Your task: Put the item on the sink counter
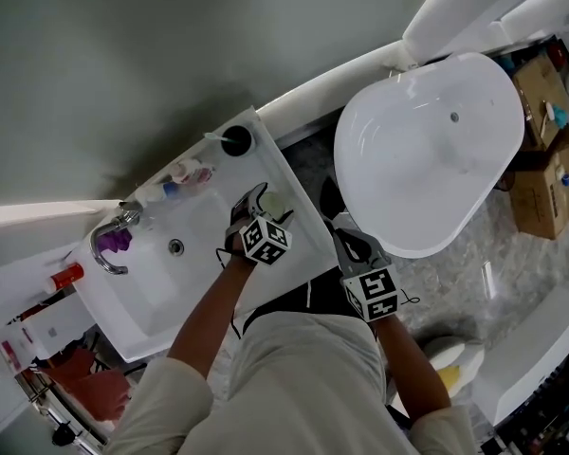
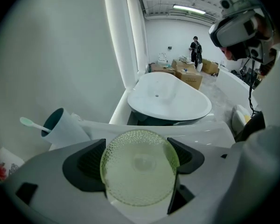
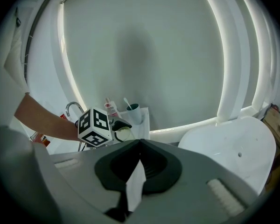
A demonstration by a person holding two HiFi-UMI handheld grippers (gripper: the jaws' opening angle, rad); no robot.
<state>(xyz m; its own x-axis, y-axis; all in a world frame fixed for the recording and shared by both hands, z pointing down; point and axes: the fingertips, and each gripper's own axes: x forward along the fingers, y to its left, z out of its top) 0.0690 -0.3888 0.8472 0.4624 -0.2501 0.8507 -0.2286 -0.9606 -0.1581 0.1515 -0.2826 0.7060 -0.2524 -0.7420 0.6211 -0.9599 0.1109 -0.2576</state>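
Soft, even indoor light; ceiling strip lamp (image 2: pixel 189 7) glaring; gripper views fisheye, corners black.

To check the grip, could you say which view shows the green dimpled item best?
Left gripper view: the green dimpled item sits large between the jaws. Head and right gripper views show only small glimpses.

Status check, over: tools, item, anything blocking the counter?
Left tool shut on pale green dimpled round dish, over white sink counter. Right tool shut, empty. Teal toothbrush cup at counter's back corner, apart from dish.
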